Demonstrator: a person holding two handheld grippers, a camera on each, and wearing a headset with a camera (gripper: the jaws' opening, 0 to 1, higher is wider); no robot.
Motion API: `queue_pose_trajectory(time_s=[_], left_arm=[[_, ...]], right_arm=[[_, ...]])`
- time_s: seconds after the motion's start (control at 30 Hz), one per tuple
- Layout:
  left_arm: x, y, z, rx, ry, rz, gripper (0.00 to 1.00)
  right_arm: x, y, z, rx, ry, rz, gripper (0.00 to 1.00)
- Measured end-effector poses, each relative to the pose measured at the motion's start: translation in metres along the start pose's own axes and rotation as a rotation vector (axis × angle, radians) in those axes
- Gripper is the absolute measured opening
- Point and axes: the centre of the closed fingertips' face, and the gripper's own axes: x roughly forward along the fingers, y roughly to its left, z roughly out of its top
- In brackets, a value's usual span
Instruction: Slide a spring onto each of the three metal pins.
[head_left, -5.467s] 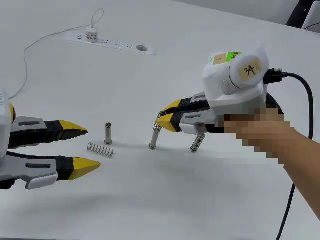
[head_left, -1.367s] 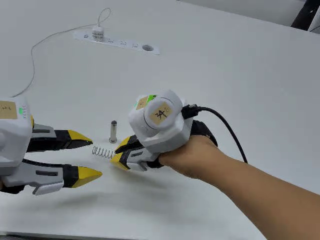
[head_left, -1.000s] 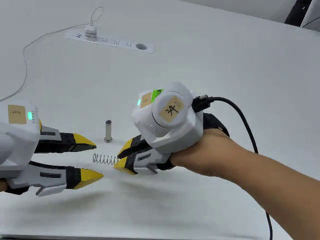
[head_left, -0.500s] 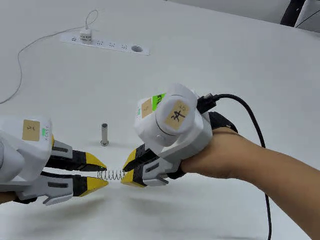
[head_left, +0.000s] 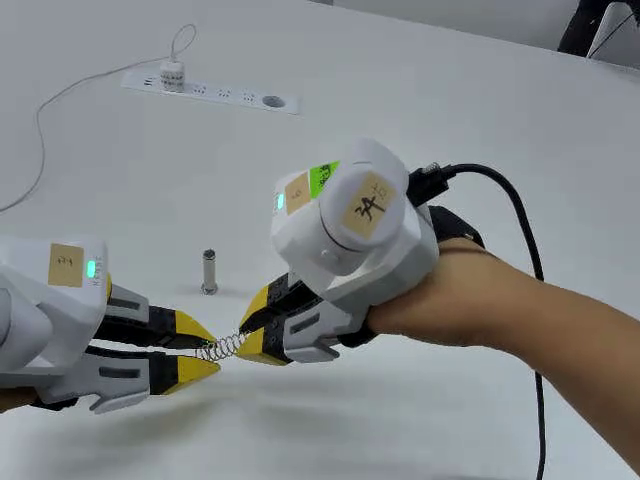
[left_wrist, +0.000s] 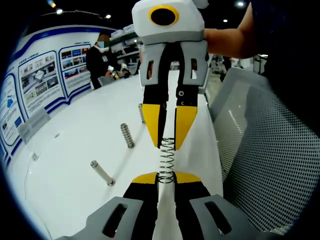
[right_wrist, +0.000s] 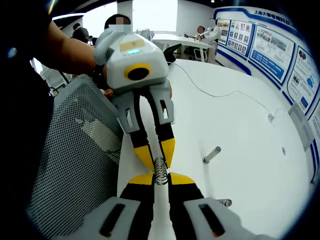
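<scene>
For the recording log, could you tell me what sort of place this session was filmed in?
Probably an exhibition or showroom hall: blue-trimmed display boards line the wall, people are at another white table, and a mesh chair stands beside the workbench.

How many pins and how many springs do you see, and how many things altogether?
Pins: 3, one bare pin, two wearing springs.
Springs: 3, two on pins, one loose spring gripped by left gripper and right gripper.
Total: 6.

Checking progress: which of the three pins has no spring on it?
The bare pin standing nearest the left hand-held gripper; the other two pins each carry a spring.
</scene>
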Motion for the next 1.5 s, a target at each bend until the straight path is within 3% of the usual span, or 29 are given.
queue_pose_trajectory(time_s=[0.33, 0.63, 0.83, 1.23, 1.5], left_arm=[[0.003, -0.001, 0.006, -0.006, -0.015, -0.002, 0.11], [0.003, 0.003, 0.010, -0.071, -0.054, 0.003, 0.10], [0.003, 0.003, 0.010, -0.073, -0.055, 0.004, 0.10], [0.002, 0.006, 0.017, -0.119, -0.102, 0.009, 0.10], [0.002, 0.010, 0.021, -0.119, -0.114, 0.022, 0.11]], right_arm=[[0.000, 0.002, 0.022, -0.023, -0.064, -0.012, 0.11], [0.001, 0.000, 0.023, -0.015, -0.086, -0.019, 0.15], [0.001, -0.001, 0.020, 0.002, -0.096, -0.025, 0.16], [-0.002, -0.008, 0.024, 0.036, -0.153, -0.043, 0.12], [-0.004, -0.011, 0.029, 0.033, -0.168, -0.053, 0.12]])
